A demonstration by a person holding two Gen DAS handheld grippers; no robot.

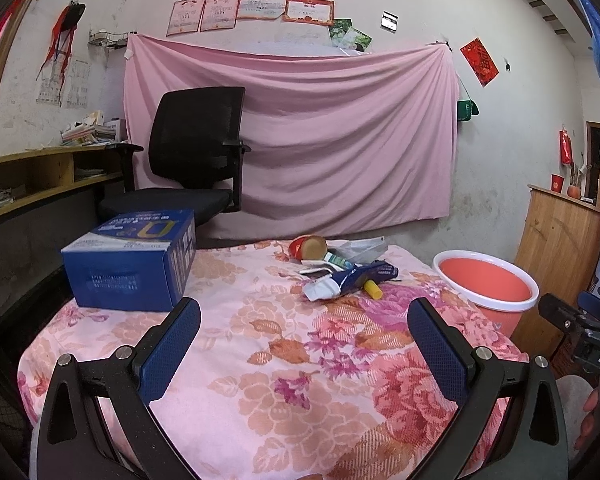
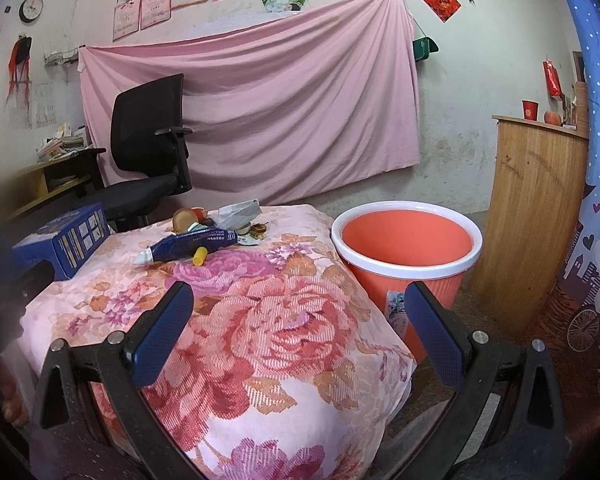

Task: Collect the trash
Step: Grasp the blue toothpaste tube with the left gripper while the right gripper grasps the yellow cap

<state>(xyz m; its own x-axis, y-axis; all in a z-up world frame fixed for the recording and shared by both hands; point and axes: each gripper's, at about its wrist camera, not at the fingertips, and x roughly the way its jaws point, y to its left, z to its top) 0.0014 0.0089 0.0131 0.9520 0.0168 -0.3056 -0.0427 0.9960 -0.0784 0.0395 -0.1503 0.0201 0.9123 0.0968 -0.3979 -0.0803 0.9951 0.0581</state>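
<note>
Left gripper (image 1: 304, 312) wide open, holding nothing, above near edge of cloth (image 1: 260, 360). Right gripper (image 2: 299, 296) open too, empty. Trash (image 1: 340, 268) piled at far edge; box (image 1: 132, 260) at far left corner. Bin (image 2: 406, 248) just beside right edge.

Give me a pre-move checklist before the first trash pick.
1. Left claw open, nothing in it: ok.
2. Right claw open, nothing in it: ok.
3. Orange bin upright beside the table, mouth unobstructed: ok.
4. Trash pile in view at the far end of the floral tablecloth: ok.
5. Blue toothpaste tube and yellow cap on top, nothing over them: ok.
6. Blue box counts as trash: cannot tell.
</note>
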